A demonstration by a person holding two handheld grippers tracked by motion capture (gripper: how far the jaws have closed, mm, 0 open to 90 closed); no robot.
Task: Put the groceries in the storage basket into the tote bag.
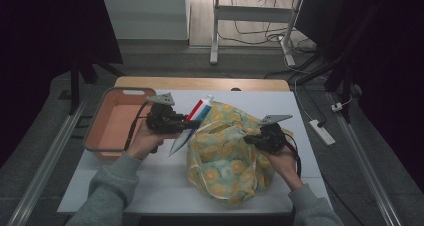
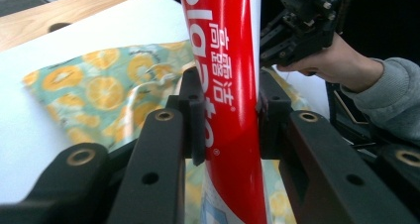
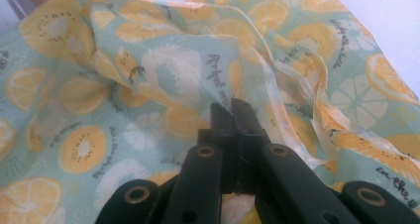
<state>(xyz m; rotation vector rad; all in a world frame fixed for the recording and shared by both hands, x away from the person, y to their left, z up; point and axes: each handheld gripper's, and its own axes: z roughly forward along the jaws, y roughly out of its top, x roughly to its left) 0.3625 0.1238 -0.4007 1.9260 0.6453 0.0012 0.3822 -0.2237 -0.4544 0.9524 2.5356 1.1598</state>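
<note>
At the far left of the white surface [image 1: 150,186] sits a shallow salmon-pink plastic tray [image 1: 100,117], empty and well clear of the work. Next to it, the left hand-held gripper [image 1: 184,124] is clamped across the middle of a red, white and blue toothpaste tube [image 2: 233,85], held slanted above the surface at the bag's left edge, cap end pointing away from the person. The tube looks light and glossy, so likely slippery, and soft enough to dent; gripping mid-body as now seems sound, though a firm squeeze could buckle it. To the right lies the limp mint-green fabric bag printed with orange and kiwi slices [image 1: 225,161], thin and floppy; its mouth will probably sag shut unless held. The right hand-held gripper [image 3: 231,106] is pinched together on the bag's hem, lifting the opening.
</note>
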